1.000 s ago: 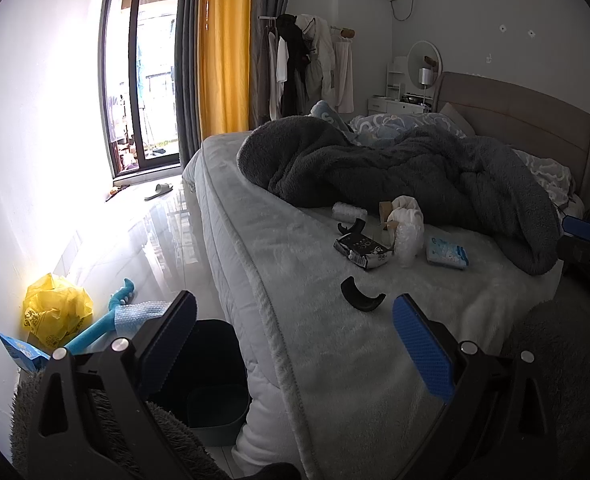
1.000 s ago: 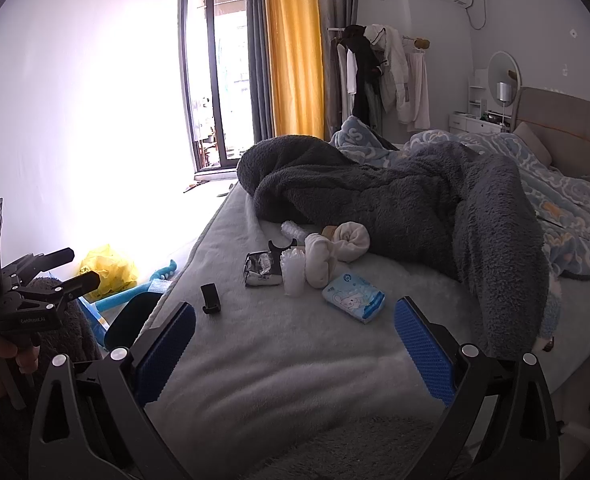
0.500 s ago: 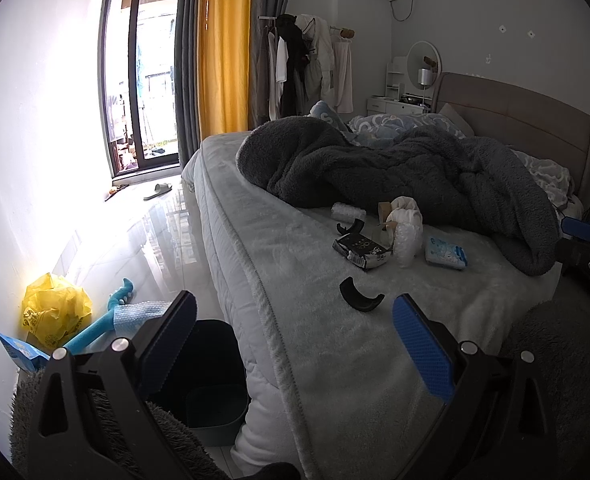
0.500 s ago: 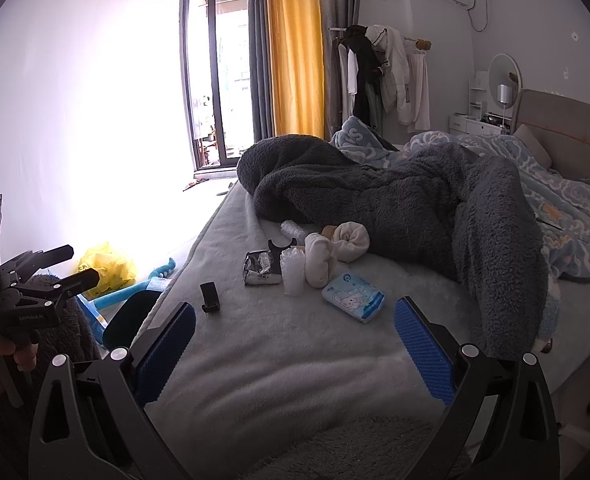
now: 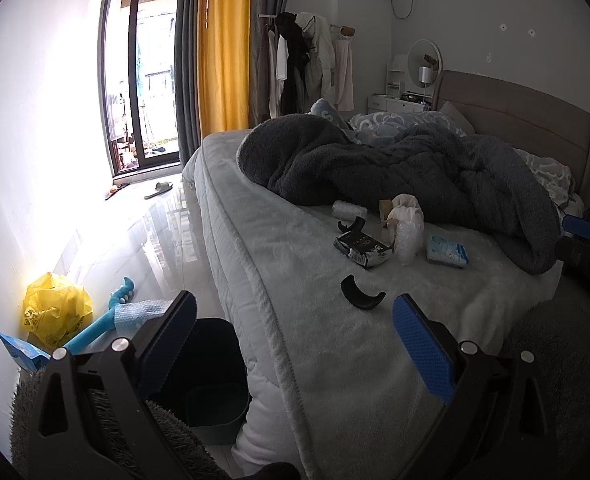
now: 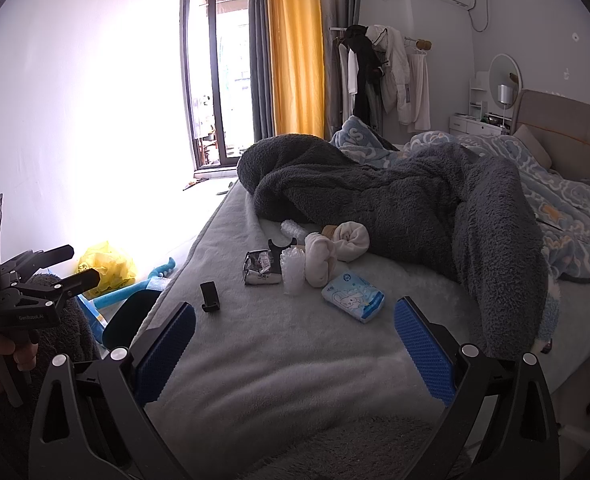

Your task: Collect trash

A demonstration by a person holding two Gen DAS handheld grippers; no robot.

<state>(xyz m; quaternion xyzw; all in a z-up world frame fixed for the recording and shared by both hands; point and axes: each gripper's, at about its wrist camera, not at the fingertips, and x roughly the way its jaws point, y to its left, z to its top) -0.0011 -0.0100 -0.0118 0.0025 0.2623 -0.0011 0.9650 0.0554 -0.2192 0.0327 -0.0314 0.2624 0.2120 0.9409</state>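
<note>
— So where do the two grippers stand?

— Both hang at the foot of the bed [image 6: 279, 360], jaws spread wide with nothing between the blue pads. The left gripper [image 5: 293, 330] sits over the bed's edge; the right gripper [image 6: 294, 342] faces up the mattress.

— And the trash?

— It lies on the bed, in front of the grey fleece blanket [image 6: 395, 200]. A crumpled black wrapper [image 6: 261, 267] touches a clear plastic cup [image 6: 293, 270], with a blue tissue pack [image 6: 353, 296] just beside them. A curved black plastic piece [image 5: 361, 292] lies apart, nearer the grippers.

— Anything beside the bed?

— A dark bin [image 5: 215, 376] stands on the floor against the bed's side; a yellow plastic bag [image 5: 57, 308] lies farther off by the wall.
</note>
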